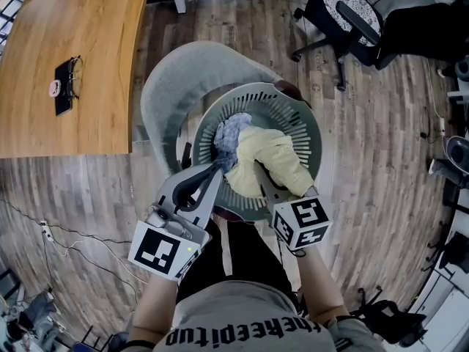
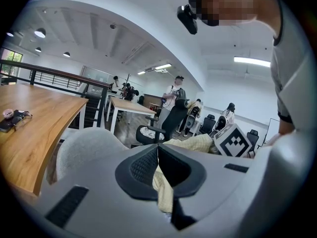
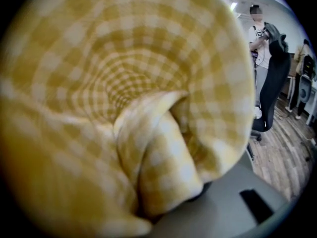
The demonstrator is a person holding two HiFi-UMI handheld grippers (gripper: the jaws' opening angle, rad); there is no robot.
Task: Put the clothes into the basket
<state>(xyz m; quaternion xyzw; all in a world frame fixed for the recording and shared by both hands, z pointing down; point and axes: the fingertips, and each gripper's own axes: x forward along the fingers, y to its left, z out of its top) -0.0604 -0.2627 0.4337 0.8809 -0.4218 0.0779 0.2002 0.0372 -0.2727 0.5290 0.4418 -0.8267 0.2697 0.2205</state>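
Note:
A round grey slotted basket (image 1: 304, 127) stands on a grey chair (image 1: 176, 79). In it lie a blue-grey garment (image 1: 231, 132) and a yellow checked cloth (image 1: 275, 160). My left gripper (image 1: 217, 169) reaches over the basket's near rim, and in the left gripper view (image 2: 158, 150) it is shut, with a strip of the yellow cloth (image 2: 163, 190) pinched between the jaws. My right gripper (image 1: 259, 169) is pushed into the yellow cloth, which fills the right gripper view (image 3: 124, 83). A thick fold (image 3: 163, 172) lies between those jaws and hides the pads.
A curved wooden table (image 1: 88, 28) at the left carries glasses and a dark phone (image 1: 66, 86). A black office chair (image 1: 344, 13) stands beyond the basket at the right. A cable (image 1: 69, 244) runs over the wood floor at the left. Several people stand far off (image 2: 173, 95).

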